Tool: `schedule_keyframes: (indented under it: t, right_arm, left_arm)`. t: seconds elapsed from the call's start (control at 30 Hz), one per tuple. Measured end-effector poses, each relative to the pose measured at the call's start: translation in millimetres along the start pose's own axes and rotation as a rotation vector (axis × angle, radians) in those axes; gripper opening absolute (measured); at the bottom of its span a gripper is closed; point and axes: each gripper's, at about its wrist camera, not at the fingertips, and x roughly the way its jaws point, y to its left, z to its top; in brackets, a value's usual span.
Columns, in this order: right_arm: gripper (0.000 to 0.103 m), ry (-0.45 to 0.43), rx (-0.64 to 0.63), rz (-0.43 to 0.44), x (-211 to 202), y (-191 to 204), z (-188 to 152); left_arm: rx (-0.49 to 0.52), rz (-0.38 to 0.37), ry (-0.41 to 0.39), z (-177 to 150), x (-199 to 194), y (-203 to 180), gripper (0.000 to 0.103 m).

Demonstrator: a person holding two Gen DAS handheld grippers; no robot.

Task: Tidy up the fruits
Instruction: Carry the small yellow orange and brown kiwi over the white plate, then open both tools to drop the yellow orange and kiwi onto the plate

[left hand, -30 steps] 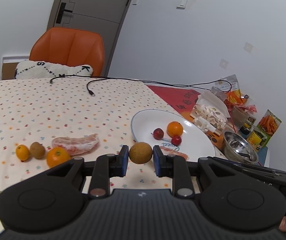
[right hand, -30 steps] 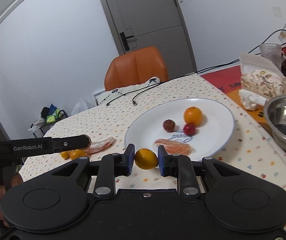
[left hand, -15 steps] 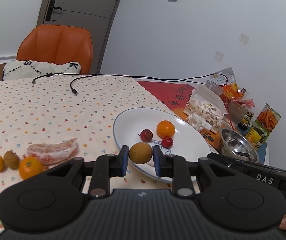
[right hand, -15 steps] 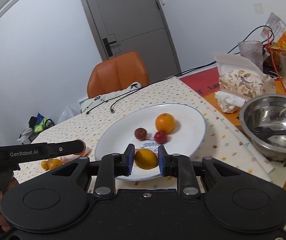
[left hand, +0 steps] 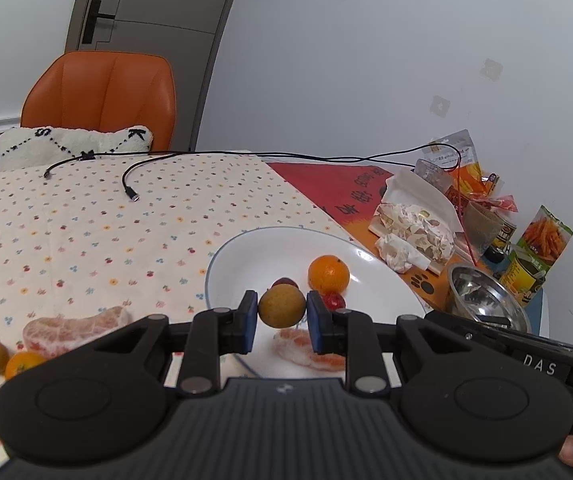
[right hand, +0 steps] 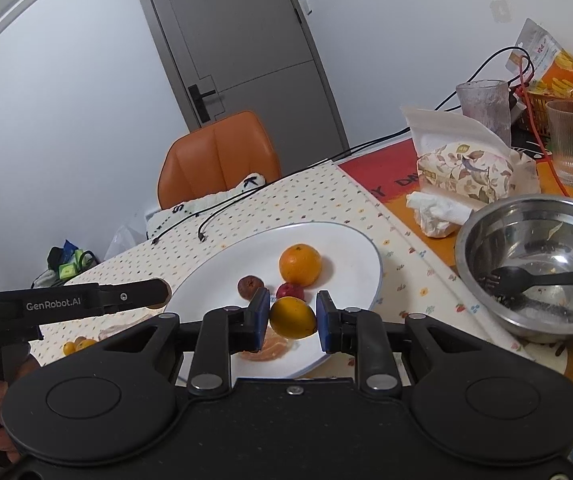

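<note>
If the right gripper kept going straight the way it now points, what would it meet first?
Probably the small red fruit on the white plate, just beyond the yellow fruit the right gripper holds; depth is unclear.

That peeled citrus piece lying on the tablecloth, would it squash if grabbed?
Probably: the peeled segment looks soft and skinless, so a firm pinch may crush it. Its long curved shape might sag at the ends. It lies flat, so rolling seems unlikely.
</note>
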Motion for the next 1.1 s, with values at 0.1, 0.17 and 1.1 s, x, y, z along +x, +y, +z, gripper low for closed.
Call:
schedule_keyframes:
  t: [0.1,0.17,1.1]
  right_arm:
    - [0.028,-0.011,-0.006,-0.003,0,1,2]
    - [0.032,-0.018,-0.022,-0.009,-1,3,1]
    - [0.084,0.0,-0.028,0.06,-13,36,-21]
  left_arm:
    - [0.0,0.002,0.002,3,4,-2,0.024]
    - [0.005,0.009,-0.01,3,4,-4,0.027]
    - [-0.098,0.086,-0.053,-9,-54,37,0.077]
